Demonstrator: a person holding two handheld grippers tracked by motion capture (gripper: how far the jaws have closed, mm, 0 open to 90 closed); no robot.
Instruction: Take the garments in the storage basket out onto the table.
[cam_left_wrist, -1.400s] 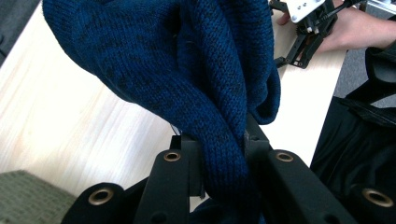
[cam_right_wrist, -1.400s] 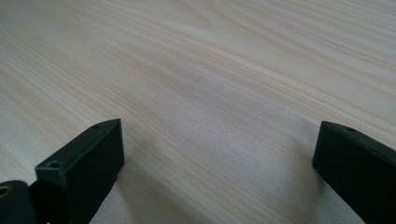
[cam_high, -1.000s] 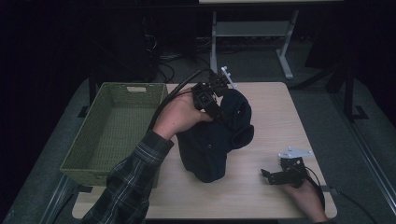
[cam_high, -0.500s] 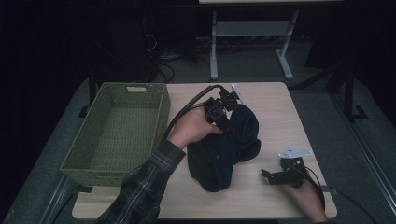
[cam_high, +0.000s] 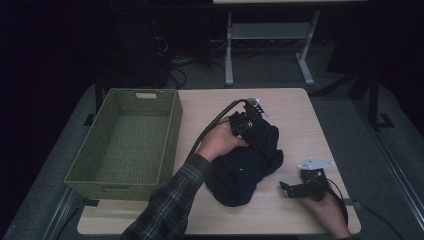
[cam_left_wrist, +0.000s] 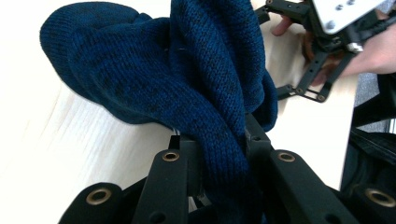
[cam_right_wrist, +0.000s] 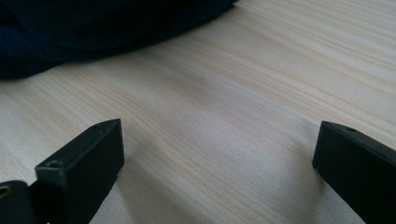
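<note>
**Knitted garment pinched by the left gripper at mid-bench**

A dark blue knitted garment (cam_high: 247, 165) is seen bunched on the wooden bench (cam_high: 300, 115), right of centre, its lower bulk resting on the surface. A fold of the knit (cam_left_wrist: 205, 93) is clamped between the jaws of the left gripper (cam_high: 247, 125), which is held at the garment's far upper edge by the left hand (cam_high: 218, 142); a plaid sleeve (cam_high: 170, 200) is visible behind it. In the left gripper view the fabric is drawn up in a thick twisted band from the jaws. The right gripper (cam_high: 300, 187) is held low near the bench's right front corner, just beside the garment and apart from it, its jaws spread wide over bare wood (cam_right_wrist: 224, 116). A green woven basket (cam_high: 170, 130) is placed at the bench's left side.
</note>
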